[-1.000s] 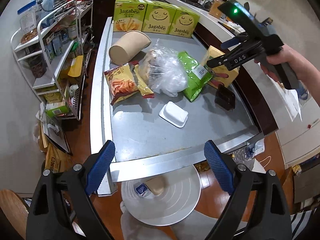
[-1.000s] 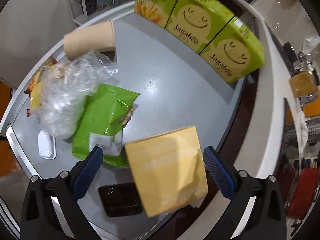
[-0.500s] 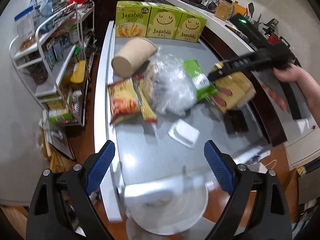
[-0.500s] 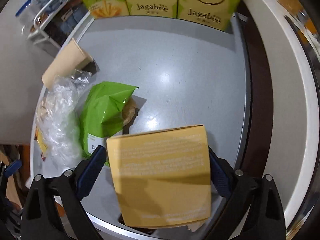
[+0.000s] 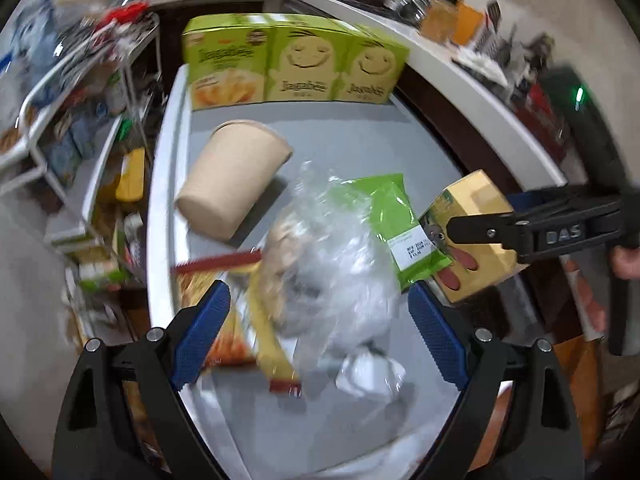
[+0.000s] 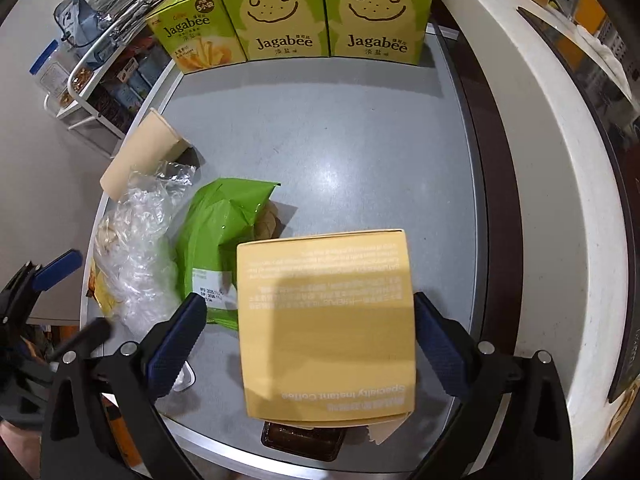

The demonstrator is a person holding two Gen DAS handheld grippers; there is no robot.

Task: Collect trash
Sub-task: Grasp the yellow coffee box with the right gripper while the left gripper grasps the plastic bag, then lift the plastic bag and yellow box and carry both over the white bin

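Trash lies on a grey table (image 6: 340, 128): a tipped paper cup (image 5: 232, 184), a crumpled clear plastic bag (image 5: 336, 264), a green wrapper (image 5: 396, 216), snack packets (image 5: 224, 280) and a yellow coffee box (image 6: 324, 320). My right gripper (image 6: 310, 344) is open and straddles the yellow box, its right finger close to the box and a gap on the left. In the left wrist view the box (image 5: 476, 232) looks tilted. My left gripper (image 5: 316, 332) is open and empty just over the plastic bag.
Three green Jagabee boxes (image 6: 288, 20) stand along the table's far edge. A black tray (image 6: 304, 440) lies under the yellow box. A wire shelf rack (image 5: 72, 120) with goods stands to the left. A white counter (image 6: 560, 160) curves along the right.
My left gripper has moved forward over the table to the plastic bag. My right gripper has stayed open around the yellow box, which now fills more of its view.
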